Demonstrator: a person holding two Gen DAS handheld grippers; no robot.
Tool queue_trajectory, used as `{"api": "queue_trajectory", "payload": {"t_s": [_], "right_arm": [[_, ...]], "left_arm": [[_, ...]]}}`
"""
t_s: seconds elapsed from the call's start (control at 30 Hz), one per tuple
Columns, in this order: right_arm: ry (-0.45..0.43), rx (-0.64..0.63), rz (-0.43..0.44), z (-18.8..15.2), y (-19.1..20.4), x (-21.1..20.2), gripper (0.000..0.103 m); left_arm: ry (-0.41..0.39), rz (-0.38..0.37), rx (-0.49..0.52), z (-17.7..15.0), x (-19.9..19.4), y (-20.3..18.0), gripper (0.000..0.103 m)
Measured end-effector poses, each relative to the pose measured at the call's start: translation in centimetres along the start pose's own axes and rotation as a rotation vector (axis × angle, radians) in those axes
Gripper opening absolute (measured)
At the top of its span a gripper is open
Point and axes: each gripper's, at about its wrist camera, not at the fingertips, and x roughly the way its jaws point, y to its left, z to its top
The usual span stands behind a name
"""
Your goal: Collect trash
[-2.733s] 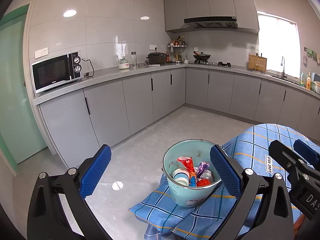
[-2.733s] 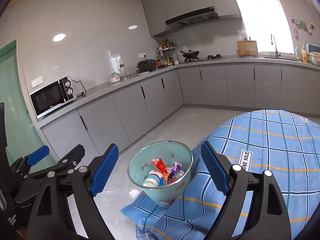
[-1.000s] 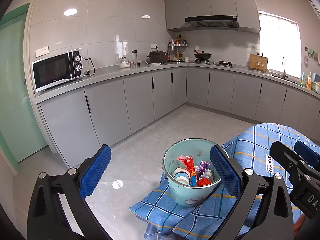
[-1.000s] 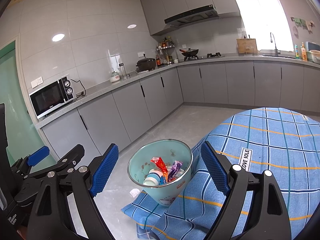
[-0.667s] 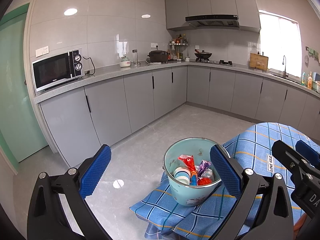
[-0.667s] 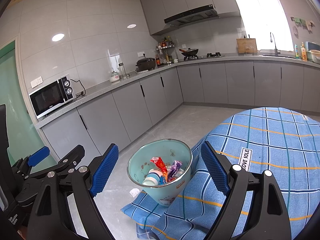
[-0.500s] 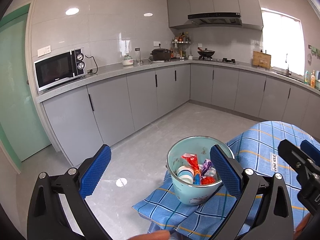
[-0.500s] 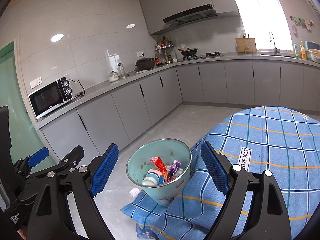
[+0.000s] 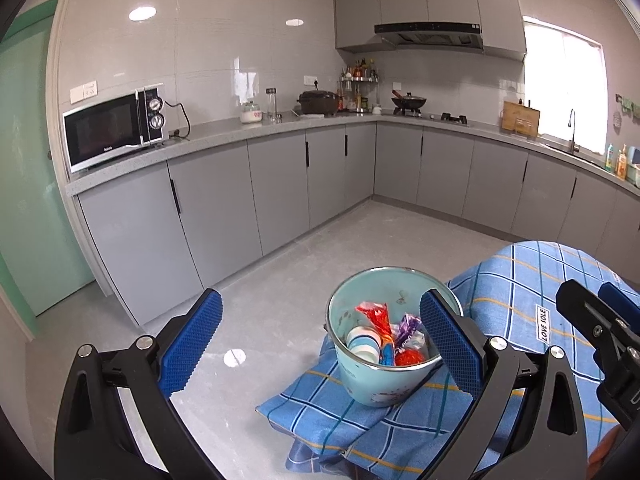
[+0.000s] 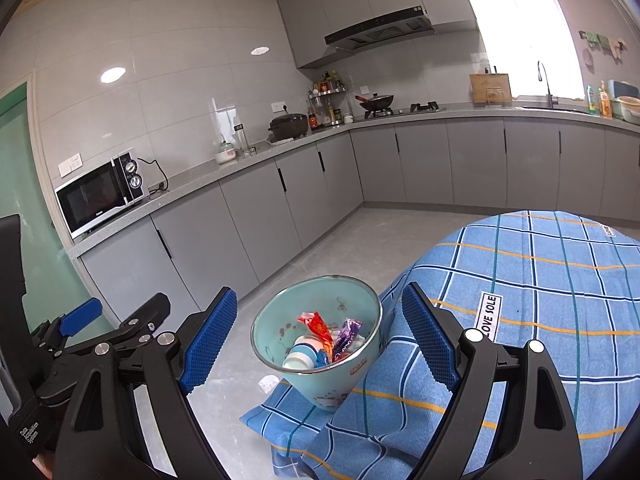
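I see a grey kitchen with an L-shaped run of flat-fronted cabinets [image 9: 280,184] under a speckled countertop [image 10: 248,160]. Nearer me, a round table under a blue plaid tablecloth [image 10: 540,280] carries a pale blue enamel pail [image 9: 384,376] at its edge, on a draped fold of cloth. The pail holds the trash: a white ribbed cup on its side [image 9: 362,344], a red wrapper [image 9: 378,314], a purple wrapper [image 10: 348,336] and something round and red [image 9: 408,358] that only the left wrist view shows clearly. The right wrist view alone shows the sink corner with bottles [image 10: 600,100] and the wood ceiling. My left gripper [image 9: 320,340] is spread wide, its ridged blue pads empty, the pail just ahead beside the right pad. My right gripper [image 10: 320,340] is likewise spread, pinching nothing, the pail framed between its pads but untouched.
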Motion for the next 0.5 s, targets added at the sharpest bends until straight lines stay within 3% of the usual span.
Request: {"api": "queue_trajectory", "payload": {"t_s": [0.33,0.5], "right_arm": [[0.008,0.011,-0.009,-0.01,-0.13,0.26,0.084],[0.012,0.019,-0.015,-0.04,-0.16,0.28,0.084]], "left_arm": [[0.004,0.040,0.024,-0.10,0.09,-0.52,0.097],[0.024,0.019,0.033,-0.15,0.41,-0.67,0.097]]}}
